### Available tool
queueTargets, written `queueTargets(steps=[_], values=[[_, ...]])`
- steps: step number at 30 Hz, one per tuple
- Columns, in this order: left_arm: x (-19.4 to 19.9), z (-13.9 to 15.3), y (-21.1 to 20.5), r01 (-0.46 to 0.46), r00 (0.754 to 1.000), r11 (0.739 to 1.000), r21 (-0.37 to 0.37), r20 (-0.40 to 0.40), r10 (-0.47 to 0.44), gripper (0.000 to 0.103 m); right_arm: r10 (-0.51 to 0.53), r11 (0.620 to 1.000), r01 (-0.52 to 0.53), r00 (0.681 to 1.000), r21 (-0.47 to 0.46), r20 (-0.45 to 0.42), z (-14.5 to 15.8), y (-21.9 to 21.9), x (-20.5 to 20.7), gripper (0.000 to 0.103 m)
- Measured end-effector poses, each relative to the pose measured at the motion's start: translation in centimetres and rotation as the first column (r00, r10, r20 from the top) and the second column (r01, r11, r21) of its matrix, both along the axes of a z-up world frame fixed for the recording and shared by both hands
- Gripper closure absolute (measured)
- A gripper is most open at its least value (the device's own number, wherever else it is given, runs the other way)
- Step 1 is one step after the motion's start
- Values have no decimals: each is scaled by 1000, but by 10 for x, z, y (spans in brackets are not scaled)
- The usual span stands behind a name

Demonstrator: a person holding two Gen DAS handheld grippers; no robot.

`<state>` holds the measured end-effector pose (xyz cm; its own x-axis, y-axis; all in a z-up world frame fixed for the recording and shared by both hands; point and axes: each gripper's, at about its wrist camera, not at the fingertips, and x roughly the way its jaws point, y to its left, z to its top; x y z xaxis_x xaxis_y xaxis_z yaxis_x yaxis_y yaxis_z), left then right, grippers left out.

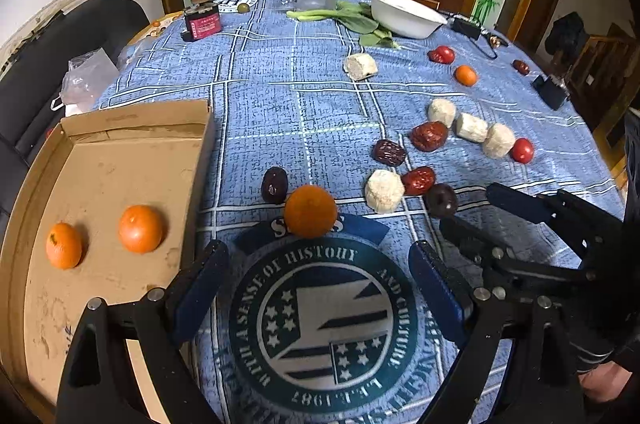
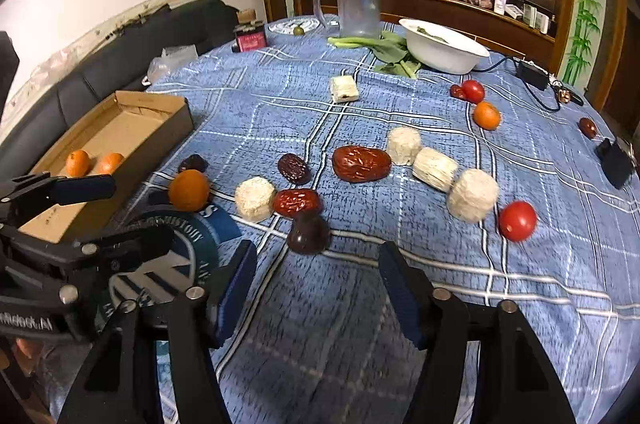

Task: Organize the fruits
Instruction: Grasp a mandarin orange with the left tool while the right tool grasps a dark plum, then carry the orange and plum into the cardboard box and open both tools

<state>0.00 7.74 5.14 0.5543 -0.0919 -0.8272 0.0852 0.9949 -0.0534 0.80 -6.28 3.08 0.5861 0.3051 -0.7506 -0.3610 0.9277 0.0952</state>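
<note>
We see our left tool (image 1: 318,278) wide open, nothing between fingers. Orange (image 1: 310,211) sits on blue surface (image 1: 280,104) just past fingertips. Cardboard box (image 1: 120,184) at left holds two oranges (image 1: 141,228). Our right tool (image 1: 464,208) at right, near dark plum (image 1: 441,200). White chunks (image 1: 383,191), red dates (image 1: 429,136), tomato (image 1: 522,150) lie farther off.
</note>
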Motion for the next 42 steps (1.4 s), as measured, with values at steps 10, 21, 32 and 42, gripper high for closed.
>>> queueTargets(steps=[10,21,32,42], values=[[24,-15,4,-32,999,999,8,-38,32,12,30,999,-29,999,14,-36,-9,3,11,76],[31,-24,9,-25,998,999,-28,-53,23,72,-20,997,20,1000,75,-4,6,-21,-13,76],[-7,13,6,28,999,997,-67,34,-26,72,-54,994,53,999,97,6,15,-28,-37,76],[-33,40,-19,126,989,989,-77,85,-119,72,-66,994,64,998,86,24,27,-30,-61,76]])
